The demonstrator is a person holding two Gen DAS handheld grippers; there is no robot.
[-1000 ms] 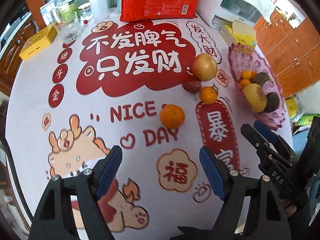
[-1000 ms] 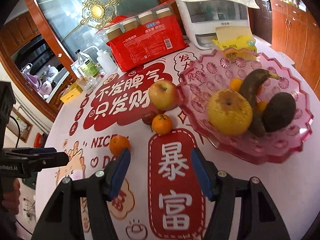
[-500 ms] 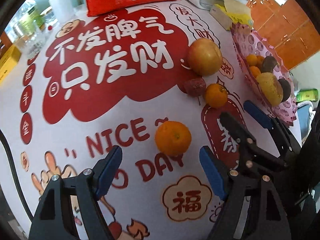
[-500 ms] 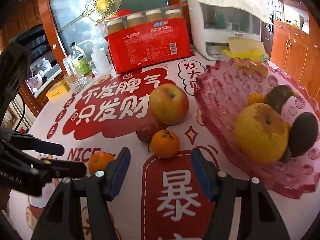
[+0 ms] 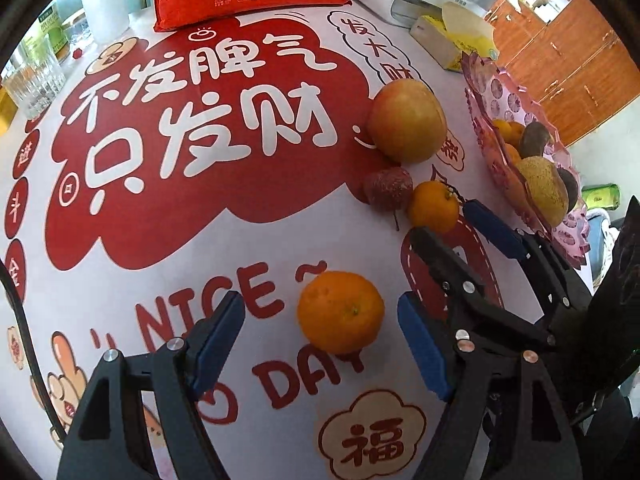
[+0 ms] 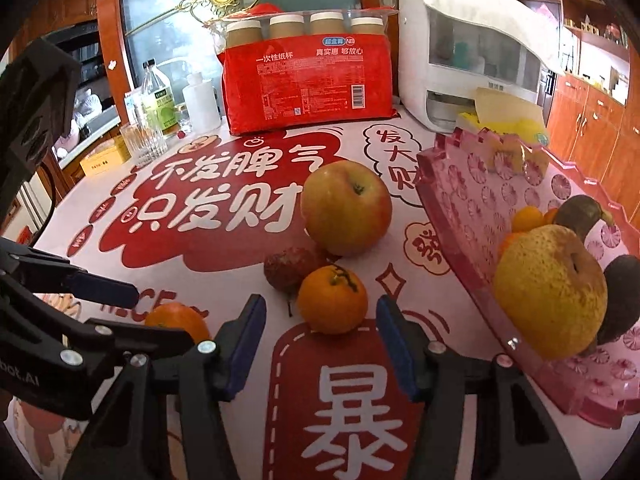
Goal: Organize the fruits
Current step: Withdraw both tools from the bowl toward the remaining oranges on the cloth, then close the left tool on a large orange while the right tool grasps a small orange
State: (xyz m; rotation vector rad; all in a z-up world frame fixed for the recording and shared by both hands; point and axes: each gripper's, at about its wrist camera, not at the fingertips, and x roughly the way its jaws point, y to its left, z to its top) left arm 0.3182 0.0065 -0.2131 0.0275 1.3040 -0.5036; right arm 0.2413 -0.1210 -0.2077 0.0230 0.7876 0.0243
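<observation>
On the printed tablecloth, a large orange (image 5: 340, 312) lies between the tips of my left gripper (image 5: 320, 344). Its jaws are closing and the pads stand clear of the fruit. A small mandarin (image 6: 332, 300) sits just ahead of my right gripper (image 6: 322, 340), level with its fingertips; these jaws are closing too, without contact. Behind the mandarin are a dark red fruit (image 6: 294, 268) and an apple (image 6: 346, 208). To the right, the pink fruit bowl (image 6: 452, 208) holds a yellow pear (image 6: 550, 292), small oranges and dark fruits. The two grippers work side by side, close together.
At the table's back stand a red pack of paper cups (image 6: 308, 80), a white appliance (image 6: 464, 64), a yellow tissue box (image 6: 504, 116), a drinking glass (image 6: 142, 144) and bottles (image 6: 158, 96). Wooden cabinets (image 6: 592, 128) line the right side.
Both grippers have sunk and come forward toward the fruit. The large orange has come in between the left fingertips. The right jaws have narrowed just short of the small mandarin.
</observation>
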